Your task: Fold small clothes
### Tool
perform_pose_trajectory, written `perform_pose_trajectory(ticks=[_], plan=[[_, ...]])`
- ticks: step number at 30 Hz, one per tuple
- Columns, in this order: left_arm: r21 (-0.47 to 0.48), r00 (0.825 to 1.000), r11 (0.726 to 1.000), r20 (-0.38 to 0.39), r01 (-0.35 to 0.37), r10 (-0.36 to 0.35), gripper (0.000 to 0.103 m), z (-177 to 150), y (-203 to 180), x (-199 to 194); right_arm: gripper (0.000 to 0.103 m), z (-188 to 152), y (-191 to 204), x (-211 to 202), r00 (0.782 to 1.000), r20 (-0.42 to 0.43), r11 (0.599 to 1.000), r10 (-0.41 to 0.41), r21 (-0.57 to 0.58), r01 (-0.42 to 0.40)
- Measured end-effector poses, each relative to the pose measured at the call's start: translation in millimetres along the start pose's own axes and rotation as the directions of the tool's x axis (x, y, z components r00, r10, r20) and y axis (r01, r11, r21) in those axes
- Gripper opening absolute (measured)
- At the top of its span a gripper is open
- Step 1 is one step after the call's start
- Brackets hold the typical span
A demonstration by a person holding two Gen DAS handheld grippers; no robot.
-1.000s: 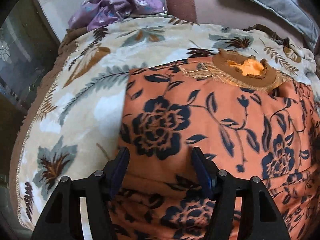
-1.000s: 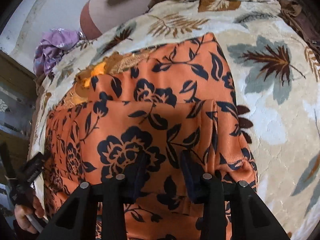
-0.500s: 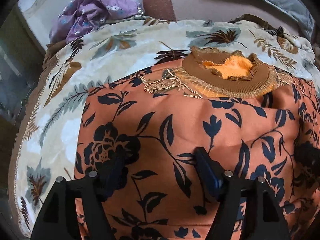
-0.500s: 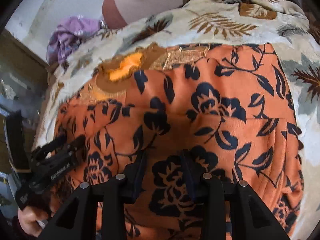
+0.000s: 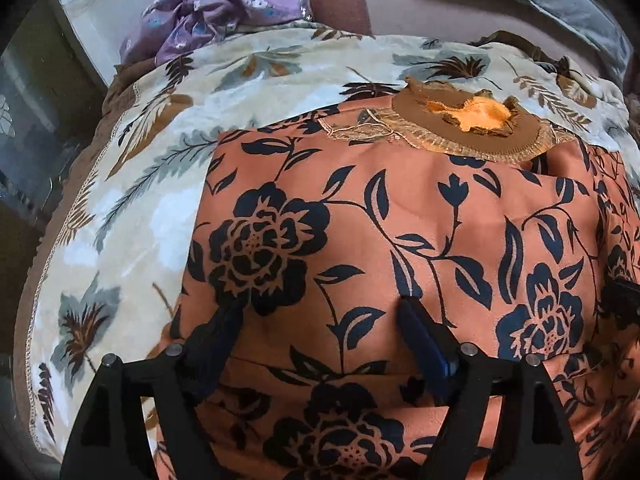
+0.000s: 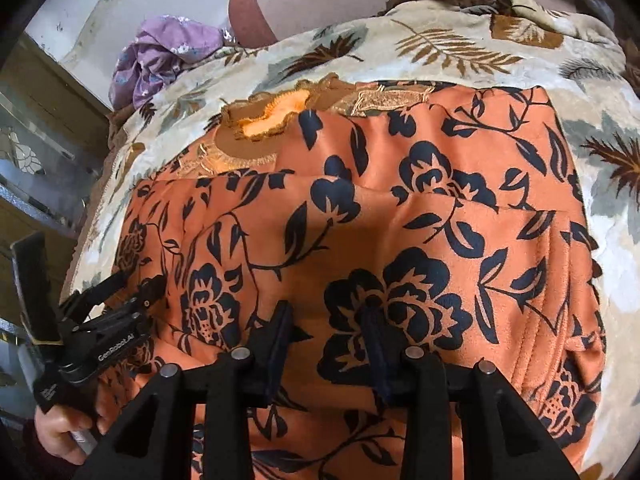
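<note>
**Across the bed: bottom fold laid, left tongs letting go**

On the leaf-print blanket (image 5: 120,208) the orange floral garment (image 5: 400,220) lies flat, brown collar (image 5: 472,120) at the far end.

Left to right:
- Purple cloth (image 5: 216,8), bunched at the far left corner of the blanket, well apart from the garment. Untouched.
- Left gripper (image 5: 320,312): jaws opening, spread wide over the near-left part of the garment. Fabric lies under and between the fingers, but the pads don't pinch it. A second ago they stood narrower, over a visible folded edge.
- Right gripper (image 6: 326,316): jaws at a narrow gap, unchanged over the last second. Tips sit on a dark flower print; can't tell whether they pinch fabric or just rest on it.

Change: a second ago the garment showed a loose lower flap with a crease; now that layer lies smoother over the body and reaches further toward the collar. Reads as one fold placed and being released. Likely next: a further fold or smoothing.

Containers: none in view.
</note>
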State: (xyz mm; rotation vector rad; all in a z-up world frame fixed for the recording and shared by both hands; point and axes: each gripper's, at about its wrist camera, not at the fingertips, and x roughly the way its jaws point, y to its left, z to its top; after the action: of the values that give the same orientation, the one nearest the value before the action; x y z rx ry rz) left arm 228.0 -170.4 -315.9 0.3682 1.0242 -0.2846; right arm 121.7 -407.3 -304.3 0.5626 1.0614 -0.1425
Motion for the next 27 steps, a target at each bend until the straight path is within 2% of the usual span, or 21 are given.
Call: perform_pose_trajectory(ticks=[2, 5, 7, 8, 9, 11, 14, 17, 18, 21, 27], plan=[[0.010, 1.000, 1.000, 0.017, 0.007, -0.008, 0.082, 0.6, -1.1, -10.4, 0.040, -2.8, -2.9, -11.1, 1.000, 0.021, 1.000, -0.013, -0.001, 0.013], [0.029, 0.997, 0.999, 0.067, 0.029, -0.031, 0.082, -4.2, -5.0, -24.4, 0.040, -4.3, -4.3, -17.6, 0.995, 0.035, 0.996, -0.090, -0.025, 0.091], [0.045, 0.999, 0.999, 0.045, 0.024, -0.026, 0.084, -8.4, -10.7, -19.3, 0.040, -7.1, -12.3, -8.9, 0.993, -0.009, 0.993, -0.118, -0.015, 0.118], [0.058, 1.000, 0.998, 0.002, 0.018, -0.018, 0.085, -11.3, -14.3, -9.3, 0.040, -8.5, -16.9, -5.6, 0.992, -0.023, 0.992, -0.123, -0.011, 0.123], [0.063, 0.999, 0.998, -0.030, 0.017, -0.015, 0.085, -13.9, -16.5, -1.2, 0.040, -9.2, -17.9, -4.2, 0.993, -0.016, 0.993, -0.115, -0.010, 0.115], [0.043, 1.000, 0.999, -0.007, 0.016, -0.016, 0.087, -15.4, -14.4, -2.8, 0.040, -10.1, -18.0, -8.6, 0.994, -0.002, 0.994, -0.110, -0.011, 0.110], [0.040, 0.999, 0.999, -0.022, 0.032, -0.031, 0.087, -15.1, -13.4, -12.8, 0.040, -14.8, -20.9, -21.8, 0.996, 0.016, 0.996, -0.085, 0.009, 0.085], [0.059, 0.999, 0.997, 0.022, 0.042, -0.043, 0.087, -22.0, -14.0, -31.2, 0.047, -20.8, -28.9, -20.3, 0.993, 0.010, 0.993, -0.116, 0.011, 0.116], [0.076, 0.999, 0.996, 0.024, 0.045, -0.047, 0.087, -25.7, -14.8, -36.0, 0.047, -22.3, -30.1, -13.2, 0.993, -0.008, 0.993, -0.120, 0.010, 0.120], [0.077, 0.998, 0.995, 0.017, 0.065, -0.067, 0.087, -35.8, -9.5, -47.1, 0.047, -28.1, -29.3, -20.8, 0.993, 0.020, 0.993, -0.118, 0.006, 0.118], [0.033, 0.988, 0.990, 0.069, 0.134, -0.136, 0.087, -72.3, 23.9, -91.8, 0.047, -51.6, -42.4, -64.5, 0.994, 0.102, 0.997, -0.043, 0.066, 0.036]])
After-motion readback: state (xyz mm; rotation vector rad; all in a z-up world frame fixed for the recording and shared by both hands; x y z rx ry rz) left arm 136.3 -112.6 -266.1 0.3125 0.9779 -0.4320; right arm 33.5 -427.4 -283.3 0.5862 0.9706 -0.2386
